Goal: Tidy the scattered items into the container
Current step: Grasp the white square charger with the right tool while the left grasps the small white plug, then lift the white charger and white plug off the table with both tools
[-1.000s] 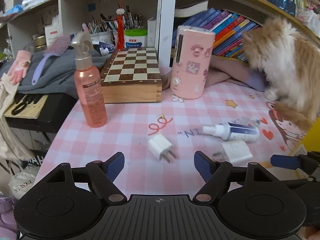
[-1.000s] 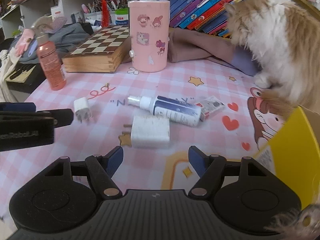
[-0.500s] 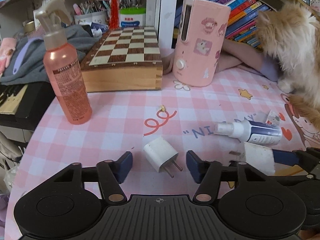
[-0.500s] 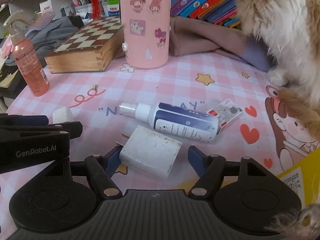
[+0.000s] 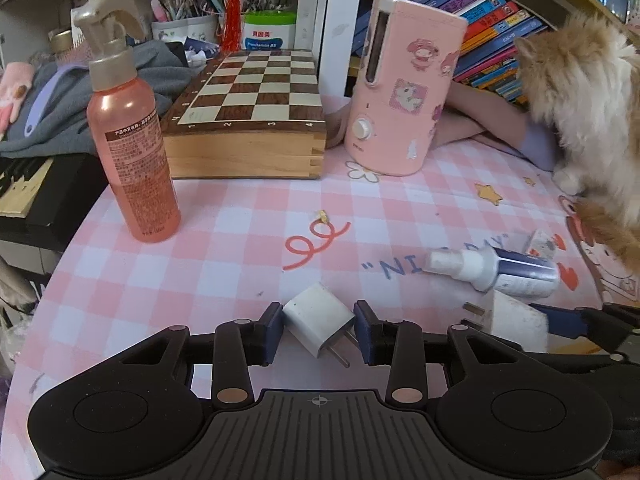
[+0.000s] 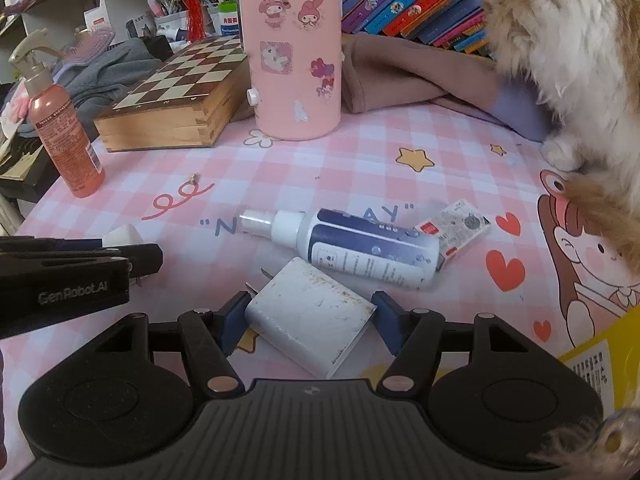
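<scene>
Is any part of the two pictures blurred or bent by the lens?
Left wrist view: sharp in the centre, the small white charger crisp; the shelf and books curve near the rim. Right wrist view: similarly sharp, but the fur at the lower right corner is blurred.

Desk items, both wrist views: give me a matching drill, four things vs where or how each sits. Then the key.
Things:
1. small white plug adapter
2. large white charger block
3. white-and-navy spray bottle
4. salmon-pink trigger spray bottle

States:
A. upright, beside the wooden chessboard box
B. between the right gripper fingers
C. lying on its side
D. between the left gripper fingers

Pairs: 1-D, 2-B, 3-C, 4-A
</scene>
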### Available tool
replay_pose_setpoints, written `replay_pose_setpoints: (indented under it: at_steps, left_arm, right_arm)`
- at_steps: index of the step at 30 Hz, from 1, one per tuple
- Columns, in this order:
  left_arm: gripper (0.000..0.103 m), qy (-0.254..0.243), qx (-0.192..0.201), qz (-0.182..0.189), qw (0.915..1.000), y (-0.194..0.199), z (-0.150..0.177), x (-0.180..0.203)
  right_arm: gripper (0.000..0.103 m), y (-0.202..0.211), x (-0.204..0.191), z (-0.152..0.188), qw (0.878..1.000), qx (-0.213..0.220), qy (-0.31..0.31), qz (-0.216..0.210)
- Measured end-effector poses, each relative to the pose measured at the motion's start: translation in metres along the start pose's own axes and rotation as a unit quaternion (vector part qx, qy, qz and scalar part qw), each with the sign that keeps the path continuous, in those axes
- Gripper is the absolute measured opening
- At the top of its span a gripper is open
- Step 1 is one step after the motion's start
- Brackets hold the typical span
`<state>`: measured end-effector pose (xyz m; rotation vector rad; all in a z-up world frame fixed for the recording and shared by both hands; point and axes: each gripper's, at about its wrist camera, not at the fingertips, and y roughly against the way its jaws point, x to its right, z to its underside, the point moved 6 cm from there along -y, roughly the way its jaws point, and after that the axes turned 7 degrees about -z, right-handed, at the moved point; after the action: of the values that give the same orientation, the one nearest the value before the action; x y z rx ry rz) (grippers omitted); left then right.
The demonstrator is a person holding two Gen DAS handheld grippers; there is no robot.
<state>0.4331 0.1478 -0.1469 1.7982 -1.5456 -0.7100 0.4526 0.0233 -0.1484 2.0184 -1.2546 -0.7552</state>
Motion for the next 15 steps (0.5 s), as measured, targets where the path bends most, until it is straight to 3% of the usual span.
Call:
replay_pose_setpoints:
  at_steps: [15]
  left_arm:
    - [0.036, 0.003, 0.020, 0.019, 0.9996, 0.053, 0.019, 0.004]
  right_arm:
    - [0.064, 0.042, -0.005, 0.014, 1.000, 0.014, 0.008, 0.001]
